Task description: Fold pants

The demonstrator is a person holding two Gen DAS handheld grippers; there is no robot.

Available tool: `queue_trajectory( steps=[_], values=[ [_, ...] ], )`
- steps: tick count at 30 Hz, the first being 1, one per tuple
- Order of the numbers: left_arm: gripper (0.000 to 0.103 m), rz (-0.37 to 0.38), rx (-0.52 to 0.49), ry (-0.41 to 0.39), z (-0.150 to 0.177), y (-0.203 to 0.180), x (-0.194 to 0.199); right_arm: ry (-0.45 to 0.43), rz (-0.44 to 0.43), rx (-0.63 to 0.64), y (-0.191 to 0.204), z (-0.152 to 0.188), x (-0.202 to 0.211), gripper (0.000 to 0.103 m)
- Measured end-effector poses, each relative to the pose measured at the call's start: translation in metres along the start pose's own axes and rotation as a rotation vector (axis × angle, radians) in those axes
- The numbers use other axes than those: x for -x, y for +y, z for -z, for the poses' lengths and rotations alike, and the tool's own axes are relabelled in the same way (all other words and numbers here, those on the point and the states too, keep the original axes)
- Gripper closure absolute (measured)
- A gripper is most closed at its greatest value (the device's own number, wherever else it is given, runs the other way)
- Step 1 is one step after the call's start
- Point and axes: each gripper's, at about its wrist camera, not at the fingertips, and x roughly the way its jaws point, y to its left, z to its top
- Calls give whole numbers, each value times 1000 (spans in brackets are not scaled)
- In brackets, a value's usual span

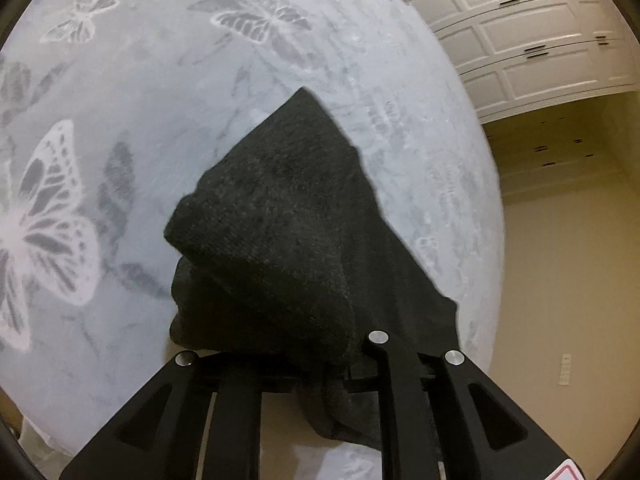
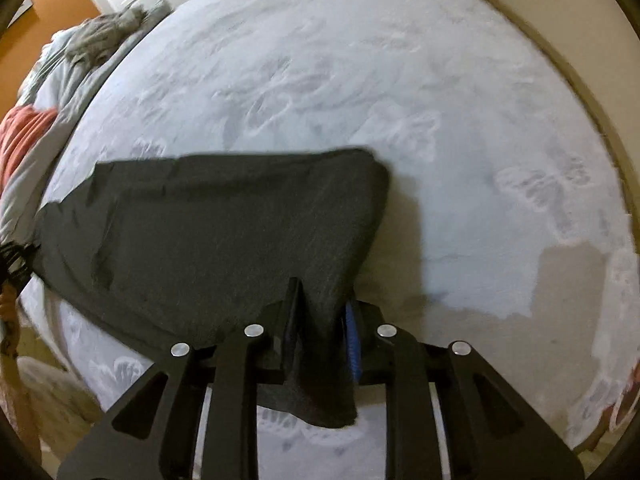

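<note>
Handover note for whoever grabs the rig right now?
Left tongs: shut on the dark pants, fabric bunched over the fingers.
Right tongs: shut on the pants at another edge.
Pants: held between both tongs over the butterfly-print bedspread, already doubled into layers.
Left: lay them down, smooth them, finish any remaining fold, let go.

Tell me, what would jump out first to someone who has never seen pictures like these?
The dark charcoal pants stand out at once against the pale bedspread with its butterfly pattern. Both the left gripper and the right gripper, at the bottom of their views, have cloth pinched between their fingers. White panelled cabinet doors fill the upper right of the left view.
</note>
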Motion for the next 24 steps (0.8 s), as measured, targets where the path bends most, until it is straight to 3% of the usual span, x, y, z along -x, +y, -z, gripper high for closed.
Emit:
queue_trajectory(
  steps=[3, 4, 5, 8, 11, 12, 13, 14, 15, 17, 19, 22, 24],
  values=[
    [94, 29, -88, -60, 7, -20, 14, -81, 17, -57, -2, -7, 21, 64],
    [95, 34, -141, -84, 11, -29, 23, -117, 4, -71, -2, -10, 30, 47],
    [95, 38, -200, -111, 16, -43, 29, -143, -3, -76, -1, -14, 35, 36],
    [95, 129, -434, -164, 57, -110, 47, -227, -39, -51, 18, -25, 50, 36],
    [94, 192, -638, -142, 105, -158, 40, -229, -104, -32, 37, -31, 48, 35],
    [90, 198, -719, -107, 127, -172, 25, -215, -110, -14, 47, -33, 41, 35],
    [78, 196, -760, -74, 141, -178, 11, -201, -100, 4, 55, -36, 33, 34],
    [52, 175, -792, -30, 154, -181, -8, -176, -80, 32, 64, -37, 23, 34],
    [45, 130, -808, 12, 165, -181, -29, -161, -65, 47, 72, -37, 16, 34],
    [44, 76, -804, 80, 175, -177, -56, -121, -53, 71, 83, -36, 3, 34],
    [42, 99, -773, 126, 171, -174, -57, -110, -68, 92, 92, -28, 2, 34],
    [22, 164, -704, 68, 154, -163, -29, -111, -131, 131, 108, -22, 4, 24],
    [17, 174, -696, -2, 147, -162, -12, -100, -170, 146, 117, -20, 1, 21]
  ],
)
